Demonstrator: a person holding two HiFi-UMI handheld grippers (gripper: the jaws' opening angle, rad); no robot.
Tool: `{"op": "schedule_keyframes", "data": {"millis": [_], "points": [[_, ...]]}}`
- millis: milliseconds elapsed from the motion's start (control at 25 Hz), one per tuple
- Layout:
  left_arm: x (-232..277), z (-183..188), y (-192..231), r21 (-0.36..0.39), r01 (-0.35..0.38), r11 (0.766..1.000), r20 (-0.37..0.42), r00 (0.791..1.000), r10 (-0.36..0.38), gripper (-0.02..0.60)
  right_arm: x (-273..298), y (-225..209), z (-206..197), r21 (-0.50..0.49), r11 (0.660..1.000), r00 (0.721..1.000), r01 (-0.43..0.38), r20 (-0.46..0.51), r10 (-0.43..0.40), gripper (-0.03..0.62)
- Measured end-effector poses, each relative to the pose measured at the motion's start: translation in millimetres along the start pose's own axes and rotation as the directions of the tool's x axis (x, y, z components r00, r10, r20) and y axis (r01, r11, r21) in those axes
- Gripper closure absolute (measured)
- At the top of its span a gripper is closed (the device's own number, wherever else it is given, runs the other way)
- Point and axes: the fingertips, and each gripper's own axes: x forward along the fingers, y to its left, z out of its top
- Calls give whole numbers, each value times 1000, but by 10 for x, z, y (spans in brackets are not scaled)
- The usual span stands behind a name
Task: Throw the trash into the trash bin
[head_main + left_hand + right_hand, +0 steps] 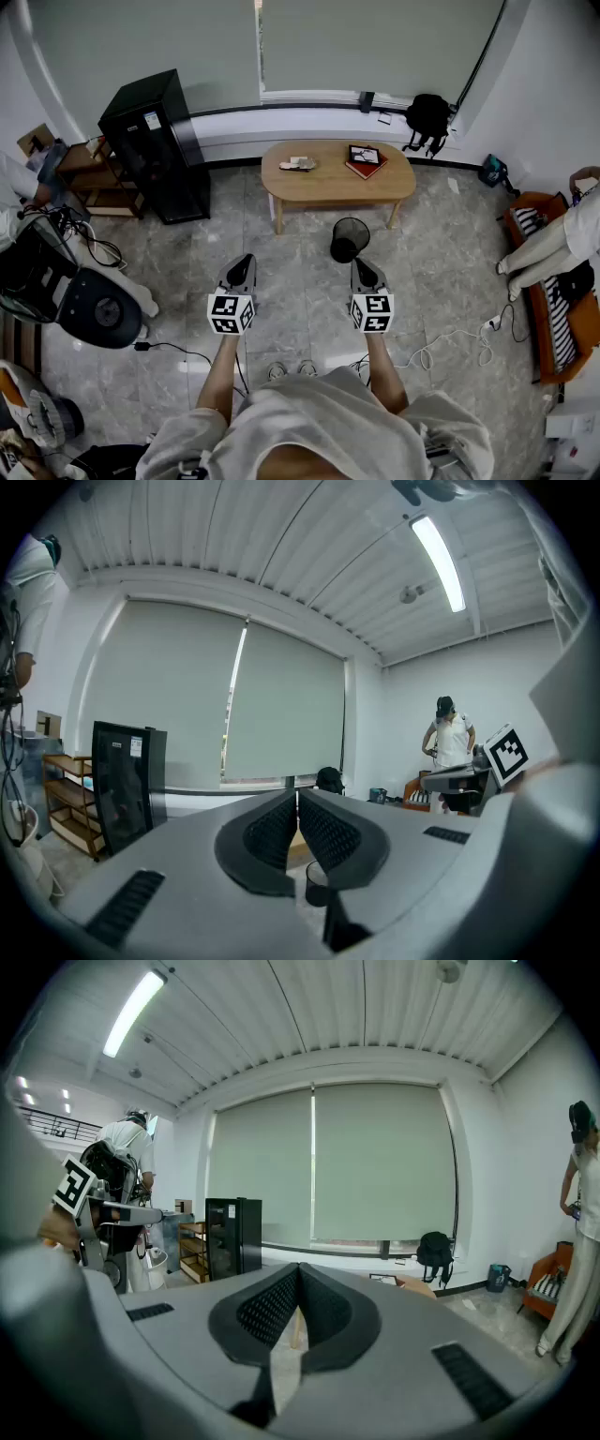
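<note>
A black mesh trash bin stands on the floor in front of a low oval wooden table. A small crumpled piece of trash lies on the table's left part. I hold both grippers out level, short of the bin, with the table beyond it. My left gripper is to the bin's left and shut, with nothing between its pads. My right gripper is just in front of the bin, also shut and empty. The bin shows below the left gripper's jaws.
A reddish book with a dark cover lies on the table's right part. A black cabinet and wooden shelf stand at the left. A black backpack sits by the window sill. Cables cross the floor. A person sits at the orange sofa.
</note>
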Motion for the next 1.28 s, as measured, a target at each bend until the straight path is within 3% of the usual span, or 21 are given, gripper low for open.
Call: {"op": "schedule_keyframes", "data": {"millis": [880,1280], "points": [[465,-111,-252,-6,-37,999,-30,999,37,558,293,-452,-51,-25,999,999,-31,24,32,563],[876,-247,-46,-20,-37,999,-58,998,36,558,770,-592,-105,-27,999,1000,-19,-5,19,563]]}}
